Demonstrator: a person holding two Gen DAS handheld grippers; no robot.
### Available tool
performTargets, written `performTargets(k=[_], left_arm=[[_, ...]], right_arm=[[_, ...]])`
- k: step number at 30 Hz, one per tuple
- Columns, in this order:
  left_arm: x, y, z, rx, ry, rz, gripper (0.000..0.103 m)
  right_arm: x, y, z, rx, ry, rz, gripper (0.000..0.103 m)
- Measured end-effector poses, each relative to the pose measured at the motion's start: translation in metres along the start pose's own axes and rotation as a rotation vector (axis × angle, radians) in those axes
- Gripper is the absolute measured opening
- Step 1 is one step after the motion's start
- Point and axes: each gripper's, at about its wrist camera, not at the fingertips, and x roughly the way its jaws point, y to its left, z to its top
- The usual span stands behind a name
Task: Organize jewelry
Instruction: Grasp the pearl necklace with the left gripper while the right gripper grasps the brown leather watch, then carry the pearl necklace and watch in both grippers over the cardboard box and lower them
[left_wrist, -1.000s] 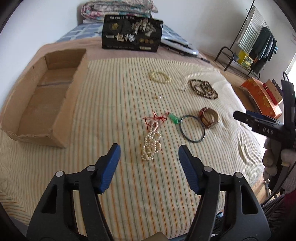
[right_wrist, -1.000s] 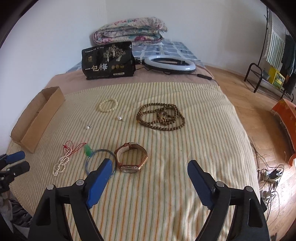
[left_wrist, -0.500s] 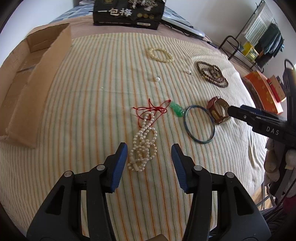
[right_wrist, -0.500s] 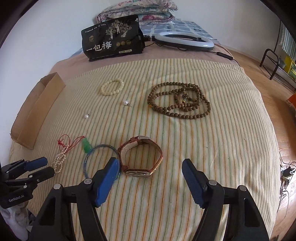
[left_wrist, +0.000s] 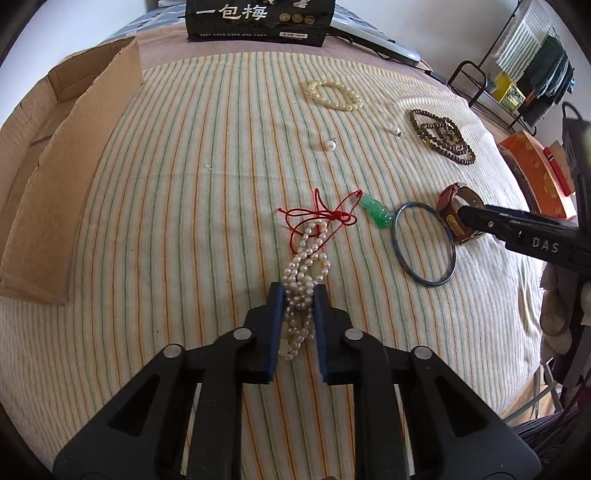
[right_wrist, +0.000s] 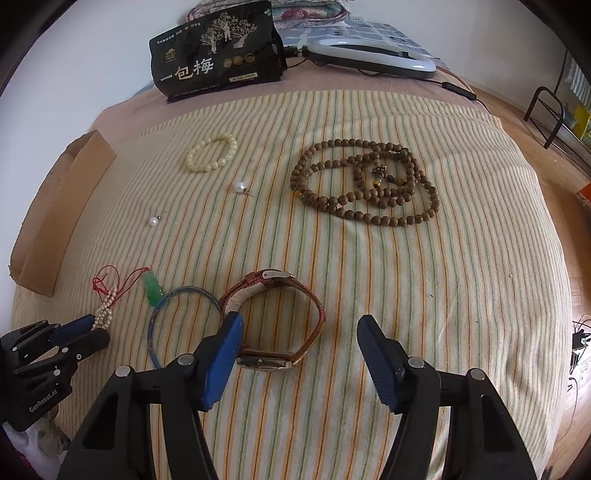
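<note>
On the striped bed (left_wrist: 184, 192), the left hand-held gripper (left_wrist: 298, 295) is pinching the near end of a white pearl necklace (left_wrist: 306, 258), its blue pads apparently pressing the beads. The right hand-held gripper (right_wrist: 299, 332) is hovering spread wide around a brown-strapped watch (right_wrist: 273, 317), a blue bangle (right_wrist: 177, 321) lying at its 9 o'clock.

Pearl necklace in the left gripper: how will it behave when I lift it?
Probably floppy: the pearl necklace lies in loose heaped loops, so it should dangle from the left gripper. Its far end overlaps the red cord tied to the green pendant, so that may drag along. Round beads might slip between the pads.
</note>
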Motion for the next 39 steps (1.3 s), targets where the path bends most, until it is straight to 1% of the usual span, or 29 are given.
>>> performTargets(k=[1, 3, 5, 6, 7, 8, 10, 14, 16, 19, 23, 30, 34, 39], left_arm=[[0.0, 0.003, 0.0, -0.01, 0.001, -0.01, 0.011], [-0.002, 0.005, -0.001, -0.023, -0.002, -0.024, 0.01], [-0.004, 0.006, -0.001, -0.03, -0.003, -0.039, 0.009], [-0.005, 0.006, -0.002, -0.028, -0.005, -0.043, 0.008], [-0.007, 0.005, -0.003, -0.022, -0.008, -0.045, 0.008], [-0.009, 0.003, -0.003, -0.014, -0.013, -0.048, 0.008], [-0.015, 0.0, -0.004, 0.003, -0.026, -0.049, 0.007], [-0.029, -0.004, -0.004, 0.011, -0.05, -0.076, 0.006], [-0.04, -0.004, -0.003, 0.009, -0.073, -0.092, 0.006], [-0.056, -0.005, 0.001, 0.01, -0.113, -0.103, 0.006], [-0.073, 0.0, 0.009, -0.016, -0.155, -0.122, 0.005], [-0.1, 0.013, 0.02, -0.038, -0.219, -0.124, 0.005], [-0.115, 0.022, 0.025, -0.052, -0.25, -0.121, 0.005], [-0.135, 0.037, 0.031, -0.066, -0.294, -0.117, 0.005]], right_arm=[[0.002, 0.0, 0.001, 0.003, 0.008, -0.002, 0.06], [0.005, 0.0, 0.0, 0.006, 0.017, 0.009, 0.058], [0.007, 0.001, -0.001, 0.004, 0.02, 0.013, 0.053], [0.007, 0.003, -0.001, -0.002, 0.021, 0.015, 0.046], [0.007, 0.004, -0.001, -0.008, 0.022, 0.019, 0.036], [0.007, 0.006, -0.001, -0.011, 0.023, 0.021, 0.032], [0.007, 0.007, -0.001, -0.015, 0.026, 0.028, 0.019], [0.003, 0.006, -0.001, 0.006, 0.018, 0.063, 0.012], [-0.002, 0.005, 0.0, 0.012, 0.005, 0.069, 0.006], [-0.013, 0.005, 0.001, 0.011, -0.029, 0.062, 0.006], [-0.021, 0.004, 0.003, 0.009, -0.053, 0.054, 0.006], [-0.043, 0.009, 0.006, 0.022, -0.116, 0.063, 0.006], [-0.059, 0.022, 0.013, 0.014, -0.165, 0.08, 0.006], [-0.077, 0.049, 0.023, -0.019, -0.216, 0.116, 0.006]])
